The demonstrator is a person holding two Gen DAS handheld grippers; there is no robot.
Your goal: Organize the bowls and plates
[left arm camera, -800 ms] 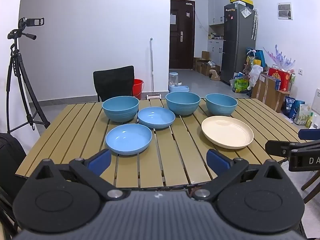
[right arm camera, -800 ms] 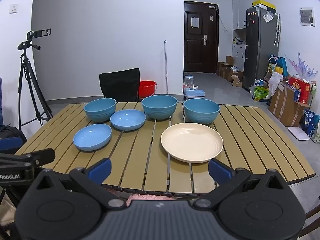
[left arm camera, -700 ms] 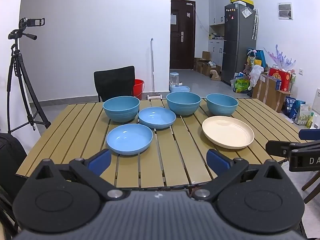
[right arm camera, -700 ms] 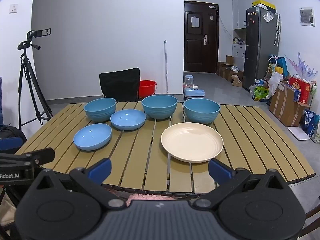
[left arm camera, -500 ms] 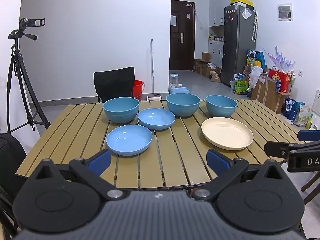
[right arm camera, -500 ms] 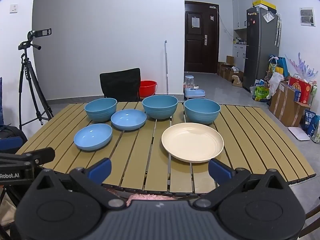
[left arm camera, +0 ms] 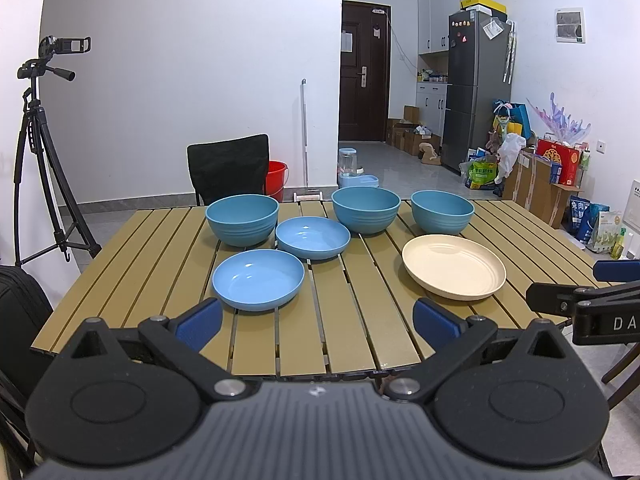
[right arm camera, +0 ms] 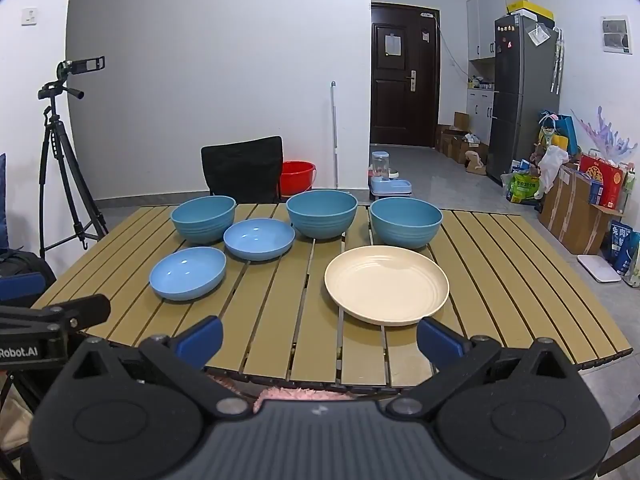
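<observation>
On the slatted wooden table (left arm camera: 360,320) stand three deep blue bowls in a back row: left (left arm camera: 242,220), middle (left arm camera: 366,209), right (left arm camera: 442,212). Two shallow blue plates sit in front: one (left arm camera: 313,237) behind the other (left arm camera: 258,279). A cream plate (left arm camera: 453,267) lies at the right; it also shows in the right wrist view (right arm camera: 386,284). My left gripper (left arm camera: 318,322) is open and empty at the table's near edge. My right gripper (right arm camera: 320,340) is open and empty, near the cream plate's front rim.
A black chair (left arm camera: 228,168) and a red bucket (left arm camera: 277,174) stand behind the table. A camera tripod (left arm camera: 40,152) is at the left. A fridge (left arm camera: 478,92), boxes and bags line the right wall.
Both grippers have barely shifted; the view has drifted very slightly. Nothing on the table has moved.
</observation>
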